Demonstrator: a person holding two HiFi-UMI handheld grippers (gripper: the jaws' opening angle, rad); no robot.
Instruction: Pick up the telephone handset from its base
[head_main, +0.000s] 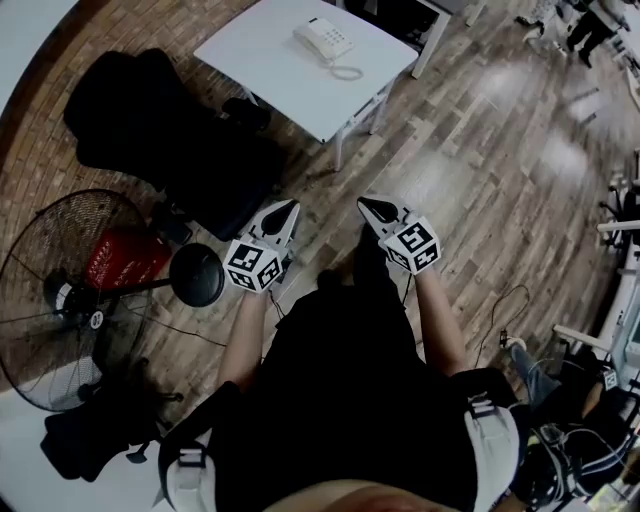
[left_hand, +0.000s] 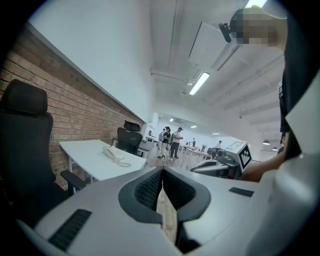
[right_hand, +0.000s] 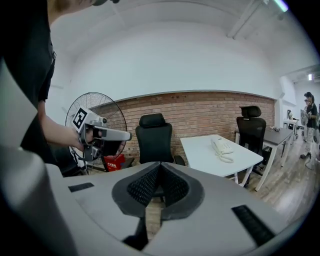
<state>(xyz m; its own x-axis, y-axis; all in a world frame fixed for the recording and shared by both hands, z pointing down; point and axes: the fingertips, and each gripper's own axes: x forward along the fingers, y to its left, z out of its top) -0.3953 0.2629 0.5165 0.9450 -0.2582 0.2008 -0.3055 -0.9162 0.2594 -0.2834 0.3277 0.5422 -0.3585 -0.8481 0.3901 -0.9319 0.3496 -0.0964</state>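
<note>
A white telephone (head_main: 324, 40) with its handset on the base sits on a white table (head_main: 270, 60) at the top of the head view, its coiled cord beside it. The telephone (left_hand: 114, 154) shows small and far off in the left gripper view, and likewise the telephone (right_hand: 223, 147) in the right gripper view. My left gripper (head_main: 291, 207) and right gripper (head_main: 366, 205) hang side by side over the wood floor, well short of the table. Both are shut with nothing between the jaws.
A black office chair (head_main: 170, 130) stands left of the table, near a brick wall. A large floor fan (head_main: 70, 290) and a red box (head_main: 120, 258) are at the left. A second black chair (right_hand: 251, 131) stands past the table. People stand far off in the room.
</note>
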